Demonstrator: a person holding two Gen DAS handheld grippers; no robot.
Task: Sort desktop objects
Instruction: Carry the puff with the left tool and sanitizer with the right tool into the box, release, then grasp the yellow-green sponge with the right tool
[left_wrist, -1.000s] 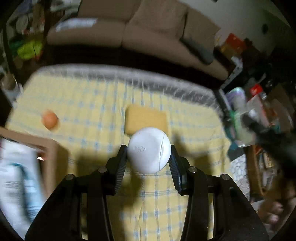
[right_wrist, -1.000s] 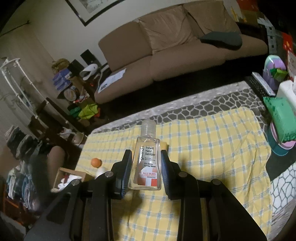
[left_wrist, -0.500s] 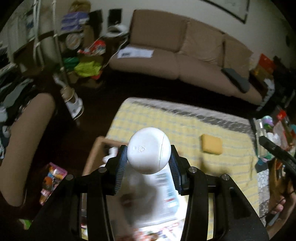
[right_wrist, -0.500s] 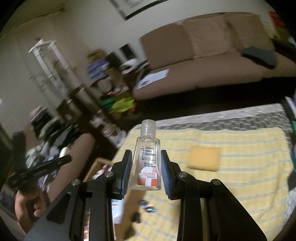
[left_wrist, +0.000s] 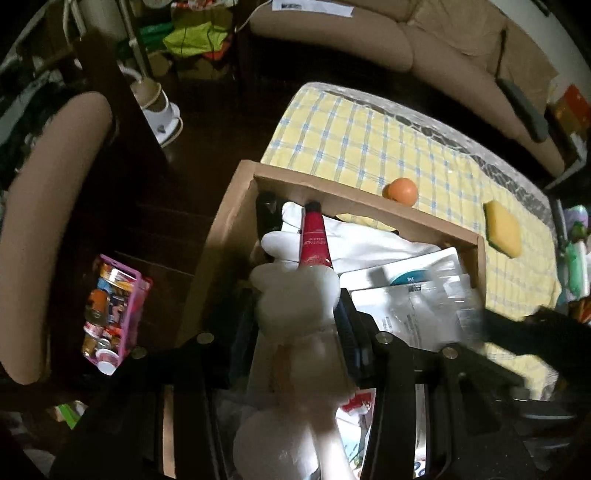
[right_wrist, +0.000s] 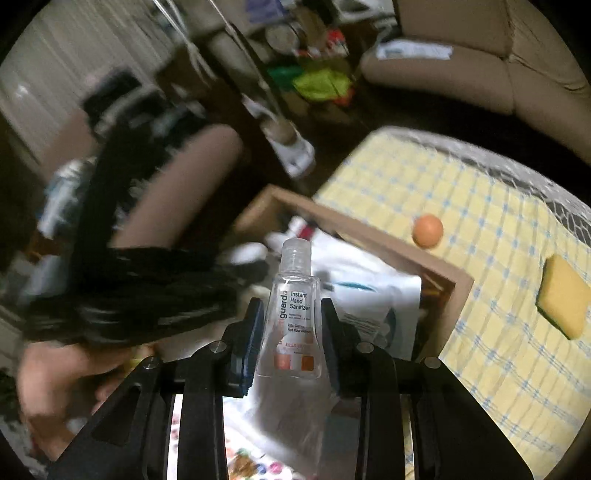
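Left wrist view: both tools over the box
The left tool (left_wrist: 297, 314) stands apart around a blurred white bottle (left_wrist: 295, 295) above the box (left_wrist: 218, 236), grip unclear; the right tool (right_wrist: 291, 325) clamps a sanitizer (right_wrist: 295, 306) upright over that box (right_wrist: 456, 291). A ball (left_wrist: 400, 190) and sponge (left_wrist: 503, 229) lie on the desk's yellow cloth (left_wrist: 354, 136)

Clear sanitizer bottle (right_wrist: 295, 314) upright; white bottle (left_wrist: 299, 332) over box (left_wrist: 369, 206).
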